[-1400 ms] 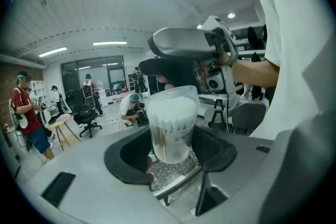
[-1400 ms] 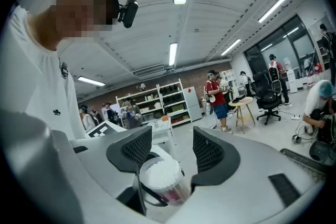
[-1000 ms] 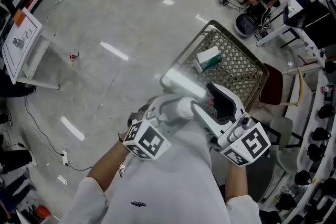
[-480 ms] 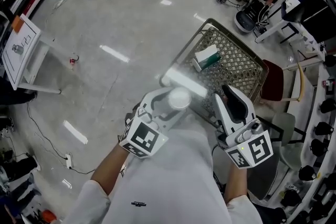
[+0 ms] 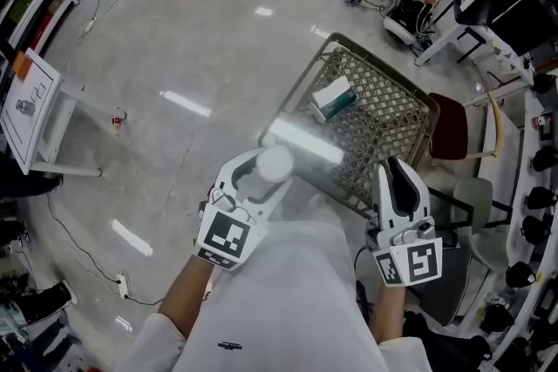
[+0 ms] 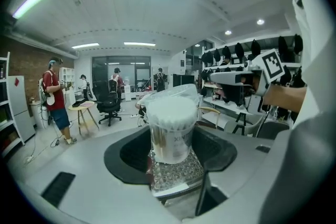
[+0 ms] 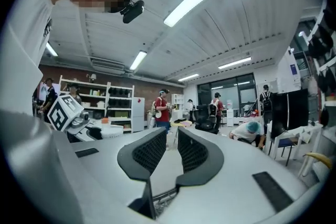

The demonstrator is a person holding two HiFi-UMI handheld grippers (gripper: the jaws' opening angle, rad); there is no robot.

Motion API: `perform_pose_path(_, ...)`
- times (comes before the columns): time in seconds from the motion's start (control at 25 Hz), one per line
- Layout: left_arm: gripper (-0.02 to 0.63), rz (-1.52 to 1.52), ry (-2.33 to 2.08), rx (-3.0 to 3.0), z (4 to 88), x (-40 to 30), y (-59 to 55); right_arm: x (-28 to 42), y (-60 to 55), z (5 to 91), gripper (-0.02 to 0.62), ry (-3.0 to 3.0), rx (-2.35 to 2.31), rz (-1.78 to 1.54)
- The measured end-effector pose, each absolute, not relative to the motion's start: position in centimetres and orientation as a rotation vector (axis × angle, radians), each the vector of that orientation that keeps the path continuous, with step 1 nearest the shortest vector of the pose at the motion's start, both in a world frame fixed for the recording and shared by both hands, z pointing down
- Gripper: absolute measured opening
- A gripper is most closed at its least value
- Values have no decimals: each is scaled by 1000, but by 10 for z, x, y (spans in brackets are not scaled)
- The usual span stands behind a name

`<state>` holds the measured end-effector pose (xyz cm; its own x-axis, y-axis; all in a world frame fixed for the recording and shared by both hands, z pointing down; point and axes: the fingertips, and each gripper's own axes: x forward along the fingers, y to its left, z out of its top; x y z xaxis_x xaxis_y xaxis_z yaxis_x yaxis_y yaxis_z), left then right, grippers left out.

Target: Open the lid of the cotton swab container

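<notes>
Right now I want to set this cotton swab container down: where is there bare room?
The wire cart has bare mesh right of the green-and-white box, up to its rim. The grey floor left of the cart is bare too. It is crowded on the right side, past the red chair.

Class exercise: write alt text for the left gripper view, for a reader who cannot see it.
A clear cotton swab container packed with white-tipped swabs stands upright, clamped between the dark jaws of the left gripper; its clear lid seems tipped open behind. Beyond is a bright workroom with people standing and an office chair.
</notes>
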<state>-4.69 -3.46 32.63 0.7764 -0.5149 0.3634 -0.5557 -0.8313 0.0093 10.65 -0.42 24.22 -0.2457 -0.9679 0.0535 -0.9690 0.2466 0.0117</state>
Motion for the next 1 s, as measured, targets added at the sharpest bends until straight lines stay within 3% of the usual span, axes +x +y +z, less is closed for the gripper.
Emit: perform_pose_path(1.0, 238, 476, -946, 2826, 320, -42, -36, 149, 36, 293, 37, -2169, 2147, 92)
